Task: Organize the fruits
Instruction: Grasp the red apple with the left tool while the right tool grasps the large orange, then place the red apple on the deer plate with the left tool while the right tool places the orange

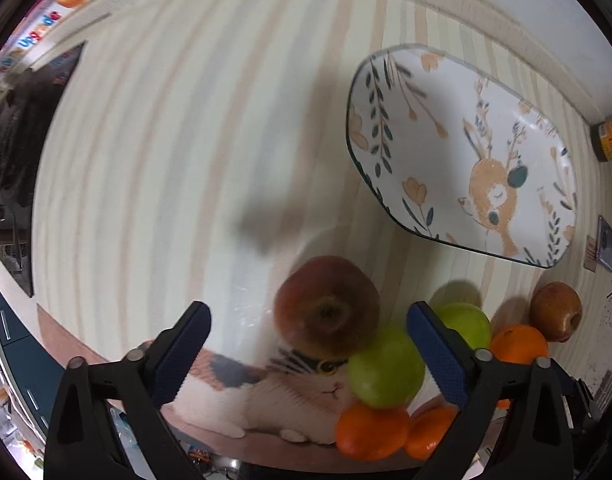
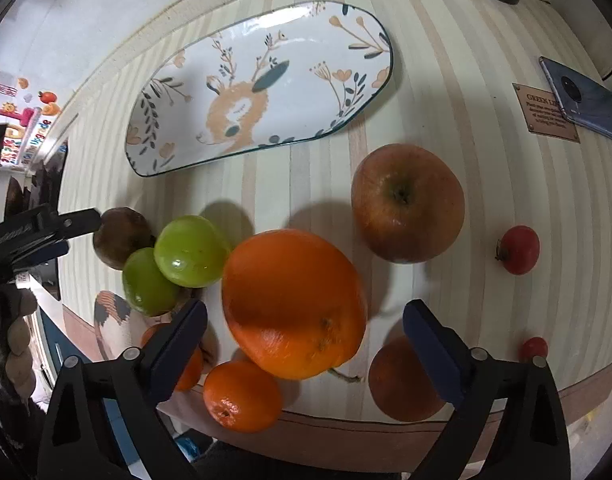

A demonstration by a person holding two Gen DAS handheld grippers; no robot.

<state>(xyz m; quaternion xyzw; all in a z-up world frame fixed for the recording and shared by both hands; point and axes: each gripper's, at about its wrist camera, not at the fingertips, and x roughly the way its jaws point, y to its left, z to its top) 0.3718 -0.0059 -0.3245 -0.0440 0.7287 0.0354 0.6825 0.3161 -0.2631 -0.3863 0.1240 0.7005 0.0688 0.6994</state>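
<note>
Right tongs point(image 2: 304, 340) agape, glossy round orange point(image 2: 294, 304), oval glazed plate point(image 2: 262, 88)

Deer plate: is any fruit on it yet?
No, the deer plate holds nothing; the large orange and red apple lie on the striped tablecloth.

Bright overhead light; soft shadows fall beyond the fruit ahead of both tongs. Slight motion blur, glare on the plate point(image 2: 266, 84), strong fisheye bending at edges.
</note>
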